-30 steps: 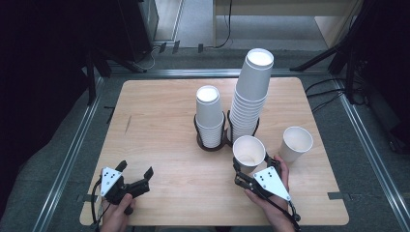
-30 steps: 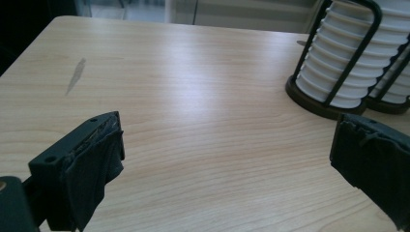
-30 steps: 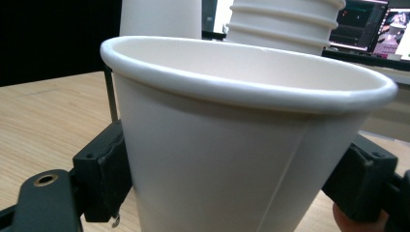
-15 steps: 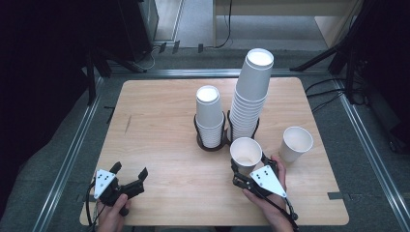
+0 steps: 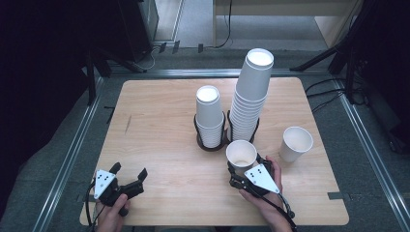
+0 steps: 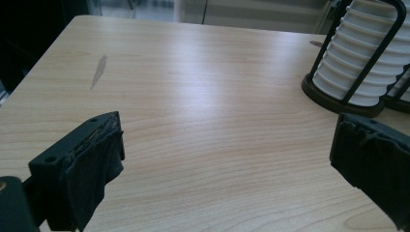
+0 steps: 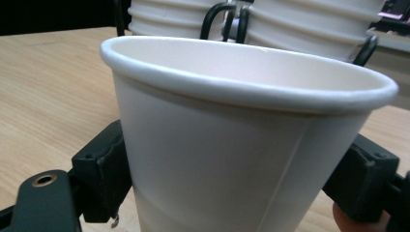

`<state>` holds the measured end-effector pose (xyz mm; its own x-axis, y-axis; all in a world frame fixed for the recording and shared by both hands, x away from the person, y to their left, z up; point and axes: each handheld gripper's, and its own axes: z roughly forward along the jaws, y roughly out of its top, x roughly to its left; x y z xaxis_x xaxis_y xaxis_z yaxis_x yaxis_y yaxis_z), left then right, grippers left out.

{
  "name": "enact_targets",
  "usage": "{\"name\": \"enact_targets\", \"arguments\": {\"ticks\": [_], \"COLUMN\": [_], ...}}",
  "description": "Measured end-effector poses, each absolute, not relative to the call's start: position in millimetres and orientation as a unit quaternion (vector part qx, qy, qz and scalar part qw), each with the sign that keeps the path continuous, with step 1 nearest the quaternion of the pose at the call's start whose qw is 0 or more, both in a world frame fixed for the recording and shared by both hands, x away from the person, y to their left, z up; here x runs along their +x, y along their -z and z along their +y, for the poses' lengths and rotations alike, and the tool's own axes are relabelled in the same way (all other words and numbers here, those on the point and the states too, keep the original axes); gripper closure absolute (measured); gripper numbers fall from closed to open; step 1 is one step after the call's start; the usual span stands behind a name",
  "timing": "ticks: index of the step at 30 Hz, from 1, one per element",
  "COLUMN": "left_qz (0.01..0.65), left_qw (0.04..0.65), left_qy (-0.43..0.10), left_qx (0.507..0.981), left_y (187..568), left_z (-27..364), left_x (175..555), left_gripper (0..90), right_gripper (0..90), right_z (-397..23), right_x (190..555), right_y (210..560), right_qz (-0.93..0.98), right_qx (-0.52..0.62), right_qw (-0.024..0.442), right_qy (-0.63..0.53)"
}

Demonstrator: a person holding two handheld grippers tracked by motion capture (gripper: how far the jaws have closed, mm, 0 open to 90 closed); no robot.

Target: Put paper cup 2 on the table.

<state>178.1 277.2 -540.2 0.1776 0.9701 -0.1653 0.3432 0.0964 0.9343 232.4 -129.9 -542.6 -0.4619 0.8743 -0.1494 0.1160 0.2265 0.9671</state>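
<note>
A white paper cup [image 5: 241, 153] stands upright near the table's front, right of the middle. My right gripper [image 5: 239, 168] is shut on its lower wall, one black pad on each side. In the right gripper view the cup [image 7: 232, 145] sits between the jaws of my right gripper [image 7: 241, 188], its mouth open and empty. At the front left corner my left gripper [image 5: 129, 171] rests low over the wood, open, with nothing between its jaws. In the left gripper view my left gripper [image 6: 227, 164] has bare table between its pads.
A second loose cup [image 5: 296, 143] stands to the right of the held one. Behind it are a short cup stack [image 5: 209, 116] and a tall stack [image 5: 251, 92], each in a black wire holder [image 6: 338, 99]. The wooden table [image 5: 159, 121] ends just behind my hands.
My right gripper and its cup have edged slightly left, away from the loose cup. The left gripper has drifted a little toward the front left corner.
</note>
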Motion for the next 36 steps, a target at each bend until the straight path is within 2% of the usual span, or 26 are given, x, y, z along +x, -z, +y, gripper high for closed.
{"name": "enact_targets", "arguments": {"ticks": [14, 19, 36], "left_qz": [0.554, 0.554, 0.551], "left_qw": [0.488, 0.487, 0.488], "left_qy": [-0.322, -0.323, -0.319], "left_qx": [0.593, 0.593, 0.598], "left_y": [540.8, 541.2, 542.0], "left_z": [277.4, 277.5, 276.7], "left_x": [178.0, 178.3, 178.6], "left_gripper": [0.0, 0.0, 0.0], "right_gripper": [14.1, 13.8, 11.5], "right_z": [-128.9, -132.7, -132.8], "right_x": [233.5, 232.7, 229.7], "right_y": [545.0, 542.2, 541.0], "right_qz": [0.689, 0.694, 0.708], "right_qx": [0.388, 0.397, 0.398], "right_qw": [0.367, 0.338, 0.325], "right_qy": [-0.49, -0.497, -0.485]}}
